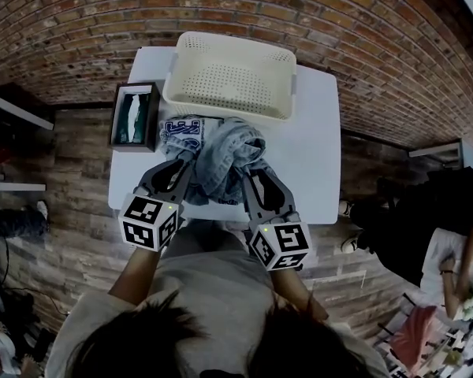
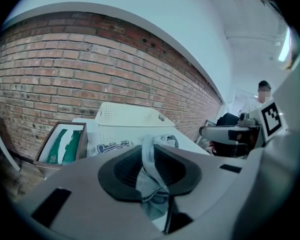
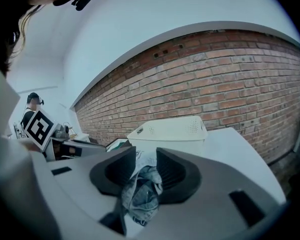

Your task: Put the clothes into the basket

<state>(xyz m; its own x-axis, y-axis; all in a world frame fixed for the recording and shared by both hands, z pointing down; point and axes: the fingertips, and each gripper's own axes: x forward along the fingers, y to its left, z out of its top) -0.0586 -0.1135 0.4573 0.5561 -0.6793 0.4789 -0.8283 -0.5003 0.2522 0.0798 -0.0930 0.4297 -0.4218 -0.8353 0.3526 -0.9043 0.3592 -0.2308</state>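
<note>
A grey-blue denim garment lies bunched on the white table, just in front of the cream plastic basket. A white garment with blue print lies at its left. My left gripper grips the denim's left side; in the left gripper view a thin fold of cloth is pinched between the pads. My right gripper is at the denim's right side. In the right gripper view its jaws stand a little apart, and the denim hangs loosely between them.
A dark wooden box with green contents sits at the table's left edge beside the basket. A brick wall rises behind the table. Another person sits at the far right on the wood floor, and furniture stands at the left.
</note>
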